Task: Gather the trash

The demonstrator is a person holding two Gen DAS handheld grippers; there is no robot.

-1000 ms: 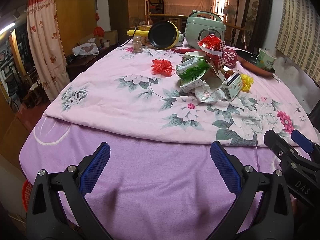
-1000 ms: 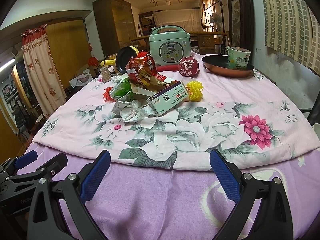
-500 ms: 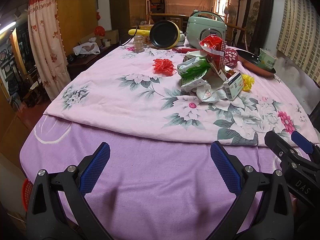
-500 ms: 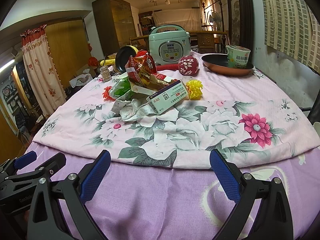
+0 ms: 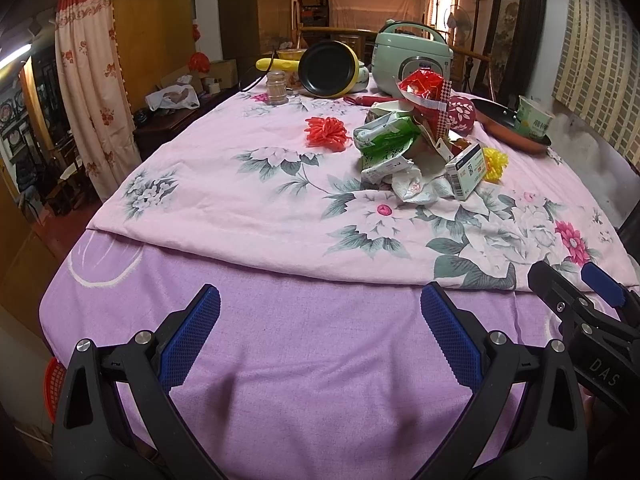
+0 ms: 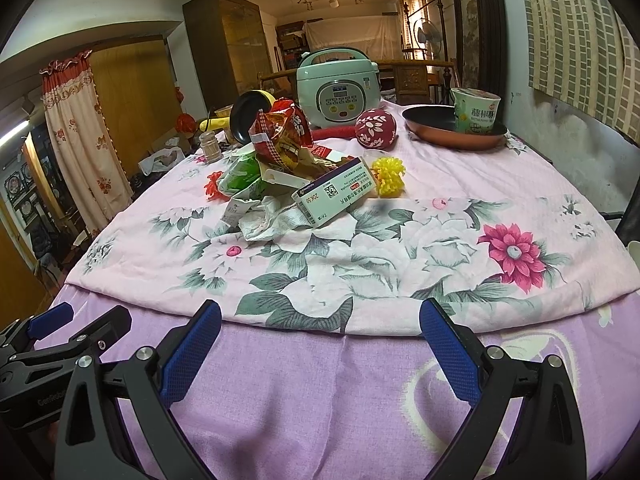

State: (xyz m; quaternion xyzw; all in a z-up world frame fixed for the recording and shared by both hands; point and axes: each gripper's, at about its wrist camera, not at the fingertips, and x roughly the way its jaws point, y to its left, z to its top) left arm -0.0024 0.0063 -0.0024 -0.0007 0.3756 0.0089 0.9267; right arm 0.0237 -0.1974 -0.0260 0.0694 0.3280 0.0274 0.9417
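Looking at the floral cloth [image 6: 440, 264] first, your trash is all bunched mid-table: red snack bag [image 6: 282, 132], green wrapper [image 5: 386, 146], white box [image 6: 334, 196], crumpled tissue [image 6: 264, 222]. Left gripper [image 5: 320, 336] and right gripper [image 6: 320, 340] hang over the near edge, jaws spread wide and empty, probably since nothing's picked yet.

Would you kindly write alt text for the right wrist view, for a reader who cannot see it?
An open right hand-held gripper hovers over the near edge of a floral cloth, facing a trash pile of wrappers, tissue and a small box. Behind stand a rice cooker and a cup in a pan.
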